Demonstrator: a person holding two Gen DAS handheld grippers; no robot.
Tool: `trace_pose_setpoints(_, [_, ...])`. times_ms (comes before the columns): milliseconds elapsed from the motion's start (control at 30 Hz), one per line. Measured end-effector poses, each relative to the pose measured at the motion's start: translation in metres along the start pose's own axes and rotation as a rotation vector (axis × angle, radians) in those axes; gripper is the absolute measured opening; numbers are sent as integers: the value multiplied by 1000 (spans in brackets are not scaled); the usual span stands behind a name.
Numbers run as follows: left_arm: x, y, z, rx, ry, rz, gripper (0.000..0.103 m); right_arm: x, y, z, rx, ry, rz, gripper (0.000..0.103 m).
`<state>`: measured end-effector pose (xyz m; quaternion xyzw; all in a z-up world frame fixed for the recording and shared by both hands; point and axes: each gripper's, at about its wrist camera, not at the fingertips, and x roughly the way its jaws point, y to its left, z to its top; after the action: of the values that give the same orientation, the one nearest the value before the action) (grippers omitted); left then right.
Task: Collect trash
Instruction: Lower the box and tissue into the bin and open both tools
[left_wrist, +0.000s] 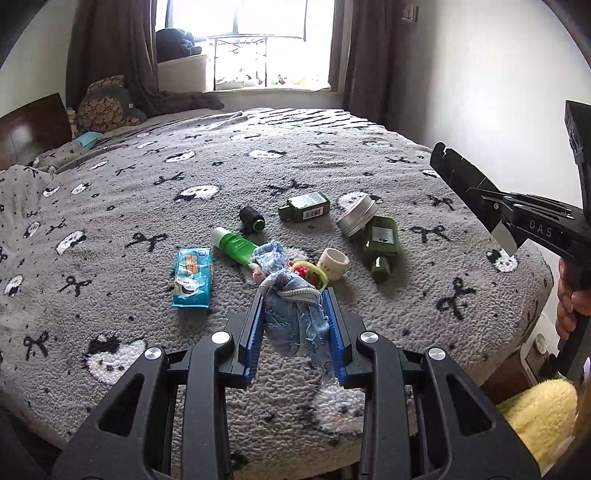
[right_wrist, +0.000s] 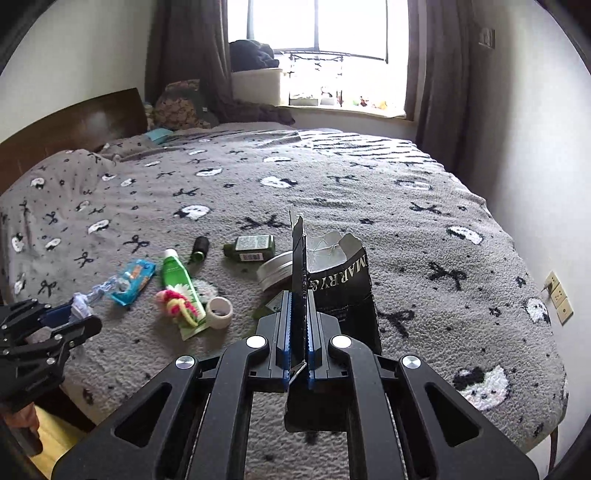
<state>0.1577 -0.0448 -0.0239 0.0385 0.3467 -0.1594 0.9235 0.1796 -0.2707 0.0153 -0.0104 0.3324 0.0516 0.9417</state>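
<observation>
Nearest the left wrist camera, the left gripper (left_wrist: 295, 325) has its blue pads pressed against a wad of frayed blue cloth (left_wrist: 291, 317), held clear above the grey patterned blanket (left_wrist: 147, 184); its jaws stand only as far apart as the wad is thick. In the right wrist view the right gripper (right_wrist: 297, 332) is clamped almost fully together on one wall of a torn black cardboard box (right_wrist: 343, 288), which stands upright between the pads, its ragged top edge showing white.

The rest of the litter lies on the blanket in a loose cluster past both grippers. A blue wipes packet (left_wrist: 192, 282) lies furthest left. Beside it a green tube (left_wrist: 236, 245) with a white cap lies at a slant. A second scrap of blue cloth (left_wrist: 269, 258) lies over the tube's lower end, next to a red and yellow toy (left_wrist: 310, 273). A small white cup (left_wrist: 332, 262) lies tipped on its side just right of the toy. Behind these are a small dark bottle (left_wrist: 251, 218), a flat green bottle (left_wrist: 304, 206) with a barcode label, a round silver tin (left_wrist: 356, 216) tilted on edge, and a larger green bottle (left_wrist: 380, 245) touching the tin.

At the right edge of the left wrist view a person's hand (left_wrist: 570, 306) grips the right gripper's handle.
</observation>
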Motion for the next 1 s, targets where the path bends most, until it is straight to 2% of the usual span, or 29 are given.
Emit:
trace_pose_setpoints(333, [-49,-23,-24,43,-40,-51,29,-72,26,-32,-54,-56,112,7])
trace_pose_setpoints(767, [-78,-43,-94,96,9,-80,29,-101,46,-108,-57,11,256,7])
trace_pose_setpoints(1000, [-68,-43,-139,84,98,-86,29,-100,60,-149,-45,82,309,7])
